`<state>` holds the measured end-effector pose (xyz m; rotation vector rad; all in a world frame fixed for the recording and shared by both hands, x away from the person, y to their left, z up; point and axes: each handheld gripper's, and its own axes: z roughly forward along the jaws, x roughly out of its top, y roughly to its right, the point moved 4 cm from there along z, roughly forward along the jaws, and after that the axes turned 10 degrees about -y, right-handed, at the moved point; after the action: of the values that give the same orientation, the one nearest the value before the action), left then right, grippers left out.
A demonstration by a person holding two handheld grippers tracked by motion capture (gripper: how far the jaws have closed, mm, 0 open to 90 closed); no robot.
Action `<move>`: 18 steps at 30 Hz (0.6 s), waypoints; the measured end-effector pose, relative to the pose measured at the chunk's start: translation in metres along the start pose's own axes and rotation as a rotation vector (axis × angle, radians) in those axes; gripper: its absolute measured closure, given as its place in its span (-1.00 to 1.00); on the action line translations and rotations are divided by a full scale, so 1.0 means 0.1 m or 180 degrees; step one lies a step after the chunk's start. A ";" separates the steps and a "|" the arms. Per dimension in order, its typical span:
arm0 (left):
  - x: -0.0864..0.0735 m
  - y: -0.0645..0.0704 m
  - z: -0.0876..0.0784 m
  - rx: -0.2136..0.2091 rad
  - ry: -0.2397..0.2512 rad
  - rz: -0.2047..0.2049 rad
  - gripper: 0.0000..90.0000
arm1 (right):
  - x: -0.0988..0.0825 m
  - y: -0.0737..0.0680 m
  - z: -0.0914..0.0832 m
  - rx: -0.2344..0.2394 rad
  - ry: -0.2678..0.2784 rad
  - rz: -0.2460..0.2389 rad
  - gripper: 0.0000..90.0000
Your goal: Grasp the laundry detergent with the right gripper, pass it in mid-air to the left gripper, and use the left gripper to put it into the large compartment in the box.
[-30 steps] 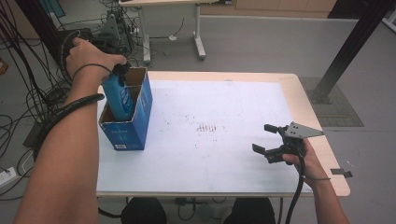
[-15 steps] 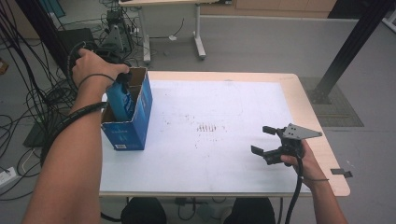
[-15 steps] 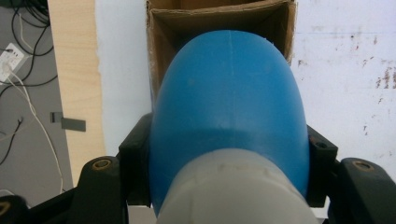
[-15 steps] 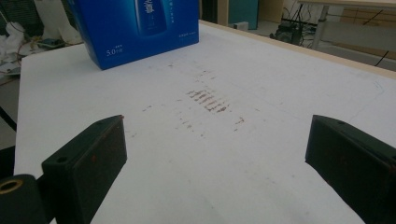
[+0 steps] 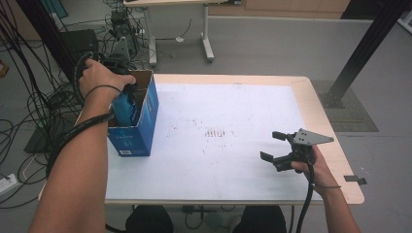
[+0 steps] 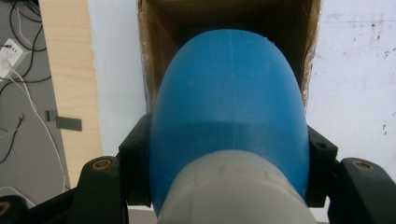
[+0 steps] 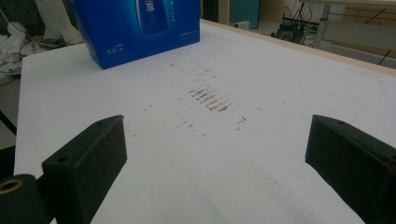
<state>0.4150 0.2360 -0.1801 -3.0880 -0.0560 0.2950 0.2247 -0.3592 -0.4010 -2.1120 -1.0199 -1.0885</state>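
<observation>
High view, one blue bottle (image 6: pixel 229 121) clenched in left claw (image 6: pixel 229 163) (inside one box (image 5: pixel 141 131)), right claw (image 5: pixel 279 148) released.

Even soft daylight, faint shadows, close foreground perhaps blurred

White table (image 5: pixel 243 160), grey floor (image 5: pixel 272 43)
Brown smudges (image 5: pixel 217 133) mark the table's middle; cables (image 5: pixel 29 111) lie left, a desk (image 5: pixel 180 29) behind.

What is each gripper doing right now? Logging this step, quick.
Left gripper: shut on the blue plastic bottle, inside the blue cardboard box.
Right gripper: open, holding nothing.
</observation>
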 end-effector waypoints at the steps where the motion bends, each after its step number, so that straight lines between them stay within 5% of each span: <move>1: 0.01 0.00 0.02 0.0000 -0.0016 -0.0007 -0.16 | 0.00 0.00 0.00 0.0000 -0.0004 0.0001 -0.90; 18: 0.02 0.03 0.26 0.0030 -0.0070 -0.0005 -0.16 | -0.03 0.01 0.01 0.0003 -0.0020 0.0019 -0.89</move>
<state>0.4122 0.2340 -0.2061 -3.0756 -0.0575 0.3284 0.2246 -0.3604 -0.4041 -2.1178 -1.0161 -1.0791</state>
